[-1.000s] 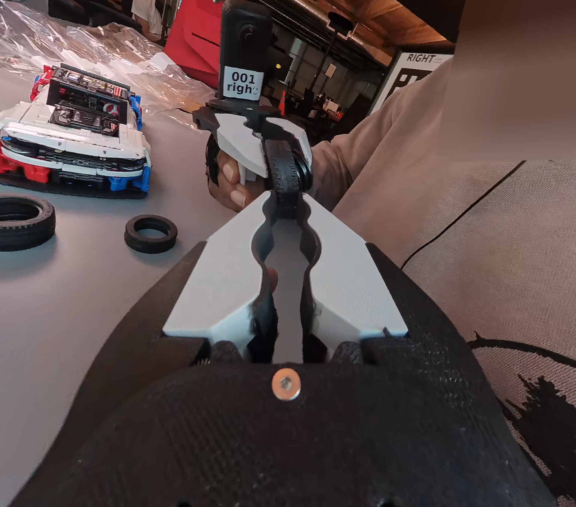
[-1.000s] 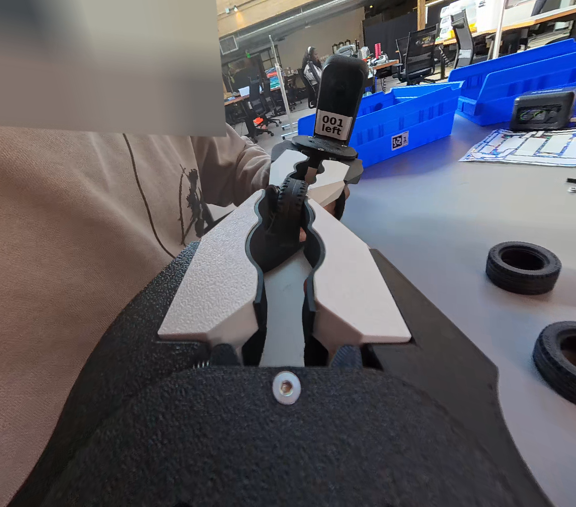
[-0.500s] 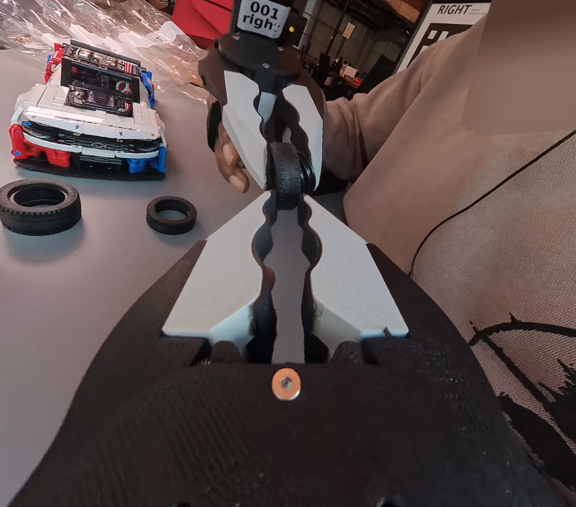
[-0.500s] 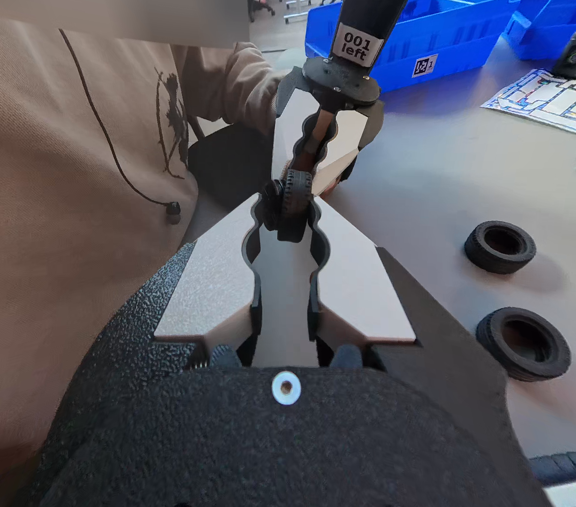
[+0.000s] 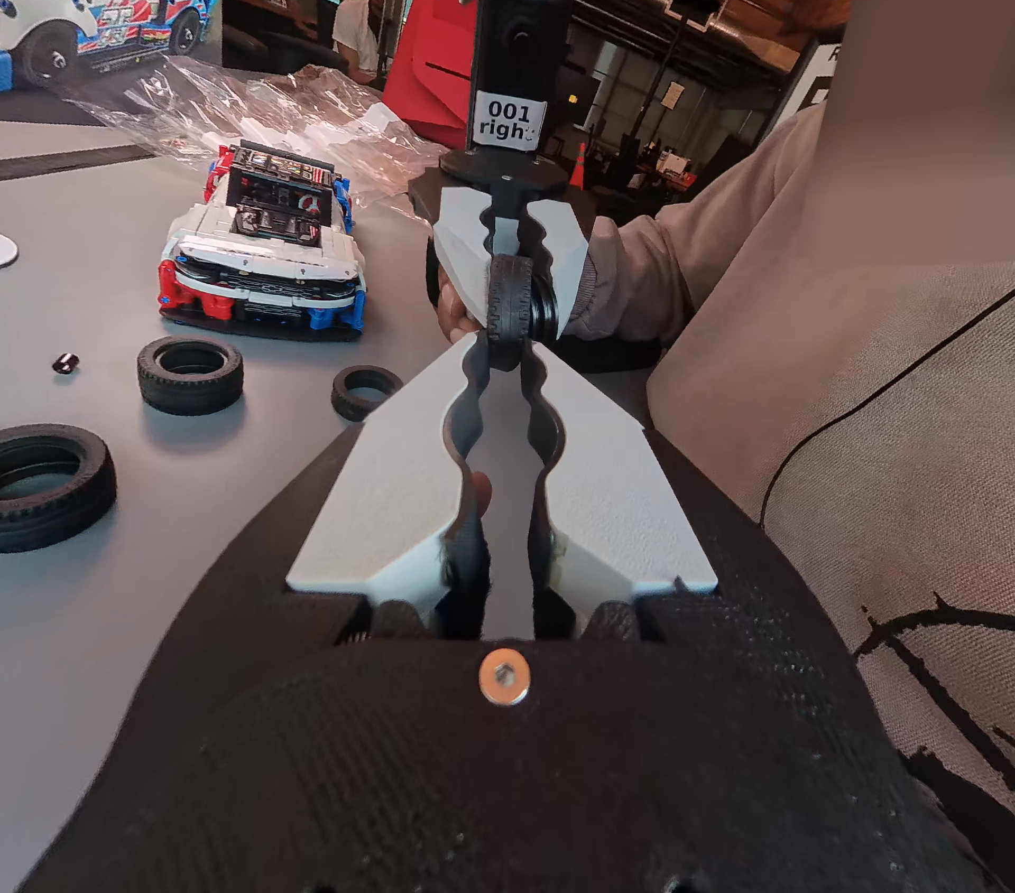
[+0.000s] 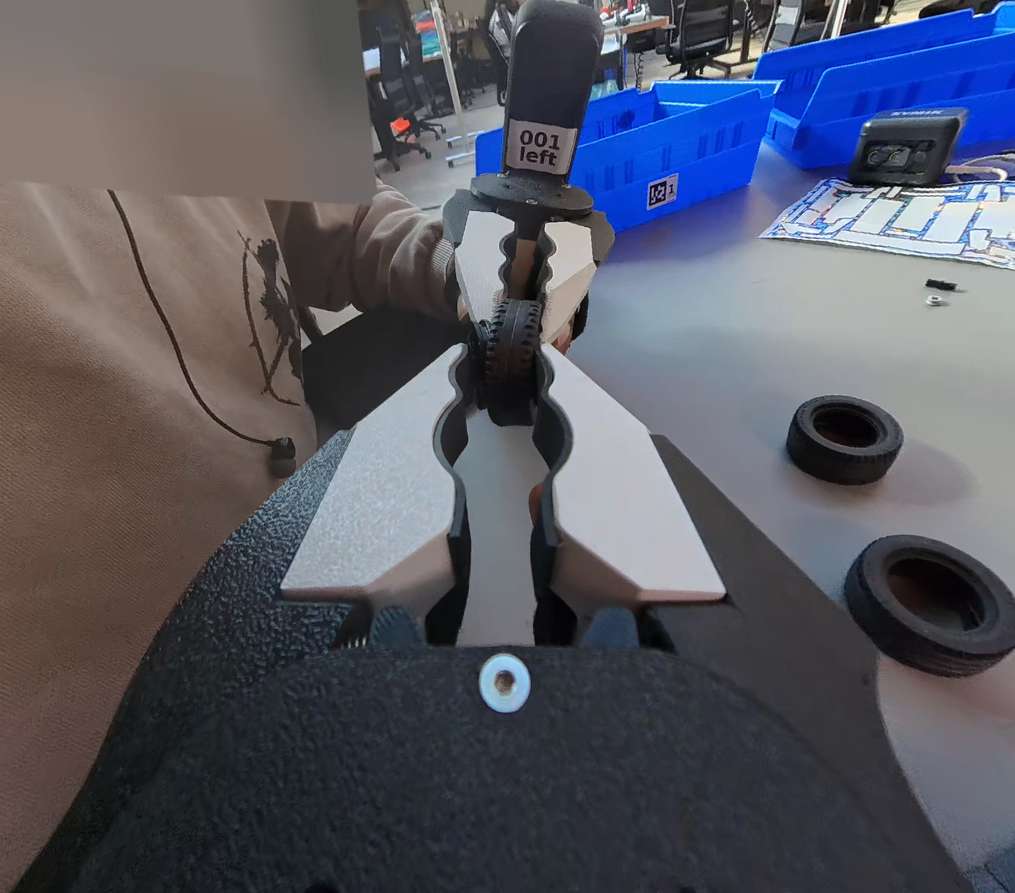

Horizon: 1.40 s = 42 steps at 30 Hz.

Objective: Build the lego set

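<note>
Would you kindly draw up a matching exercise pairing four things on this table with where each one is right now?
Things:
1. small wheel
2. lego car
3. instruction sheet
4. blue bins

Places:
A. flat on the table in front of the blue bins
B. pinched between the tips of both claws, off the table
C. along the table's far edge
D. on the table in front of crumpled clear plastic

Pairs: 1-B, 2-D, 3-A, 4-C
</note>
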### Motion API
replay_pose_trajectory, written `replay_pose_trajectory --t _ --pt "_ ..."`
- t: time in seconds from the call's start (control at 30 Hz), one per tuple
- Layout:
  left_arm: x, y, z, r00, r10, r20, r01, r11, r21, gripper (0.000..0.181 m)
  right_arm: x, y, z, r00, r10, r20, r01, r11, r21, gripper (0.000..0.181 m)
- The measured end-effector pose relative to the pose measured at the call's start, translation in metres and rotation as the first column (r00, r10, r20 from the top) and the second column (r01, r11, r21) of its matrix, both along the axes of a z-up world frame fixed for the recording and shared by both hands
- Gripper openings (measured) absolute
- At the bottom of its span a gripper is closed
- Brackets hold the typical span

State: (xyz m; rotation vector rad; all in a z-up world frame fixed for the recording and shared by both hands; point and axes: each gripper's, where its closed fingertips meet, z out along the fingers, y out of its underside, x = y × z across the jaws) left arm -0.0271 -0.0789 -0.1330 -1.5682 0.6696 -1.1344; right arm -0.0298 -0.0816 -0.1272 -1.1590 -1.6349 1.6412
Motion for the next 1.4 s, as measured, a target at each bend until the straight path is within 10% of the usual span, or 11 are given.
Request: replay_pose_trajectory --t 0.87,1.27,1.4 --pt "0.004 -0.007 0.008 0.999 -0.048 -0.012 0.048 0.999 -0.005 0.006 0.005 0.001 0.003 0.997 0.054 -0.055 -0.058 0.995 -0.086 0.019" --pt "0.012 -0.040 0.041 0.983 -0.102 -0.153 0.140 0.954 0.266 0.009 0.015 -0.039 0.038 0.987 0.054 -0.150 -0.011 0.962 0.273 0.018" --pt "0.018 -0.038 0.052 0.979 -0.062 -0.193 0.124 0.936 0.328 0.021 0.023 -0.042 0.063 0.976 0.081 -0.204 -0.046 0.984 0.171 0.015"
